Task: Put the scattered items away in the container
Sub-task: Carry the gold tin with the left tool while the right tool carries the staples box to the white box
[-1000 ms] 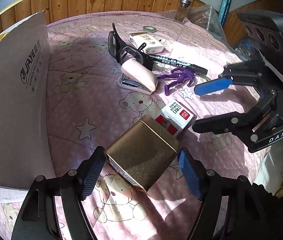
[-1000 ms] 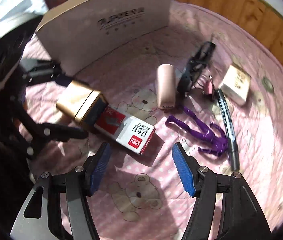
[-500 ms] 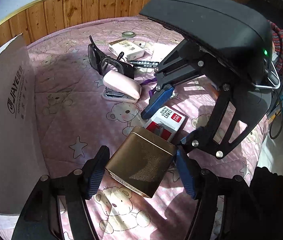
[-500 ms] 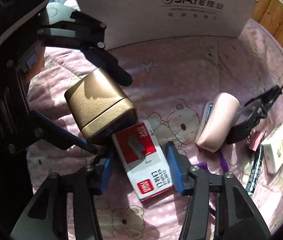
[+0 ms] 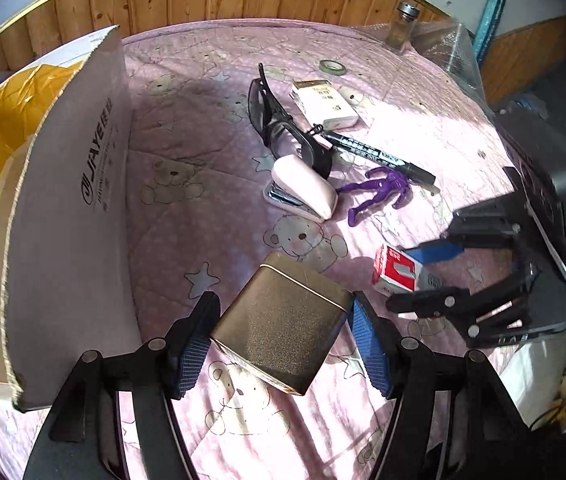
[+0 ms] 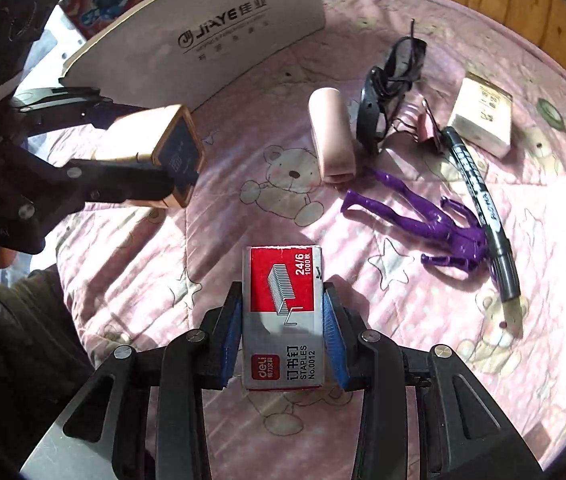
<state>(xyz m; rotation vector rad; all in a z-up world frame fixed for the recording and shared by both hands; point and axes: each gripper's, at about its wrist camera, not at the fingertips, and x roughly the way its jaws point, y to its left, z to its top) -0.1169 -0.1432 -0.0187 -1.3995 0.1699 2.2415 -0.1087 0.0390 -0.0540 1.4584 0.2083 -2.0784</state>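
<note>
The left gripper (image 5: 281, 346) grips the gold tin (image 5: 283, 326) between its blue pads (image 5: 193, 354), holding it above the pink bear-print quilt (image 5: 203, 184) just beside the white cardboard box (image 5: 71, 208). The right gripper (image 6: 283, 328) is clamped on the staple box (image 6: 283, 316), which sits upright between its fingers, clear of the quilt. The remaining items lie on the quilt: a pink stapler (image 6: 331, 136), black glasses (image 6: 387, 92) touching a pink binder clip (image 6: 427, 126), a black marker (image 6: 479, 208), a purple figure (image 6: 423, 224) beside the marker, a cream box (image 6: 483, 114) and a tape roll (image 5: 332, 67).
</note>
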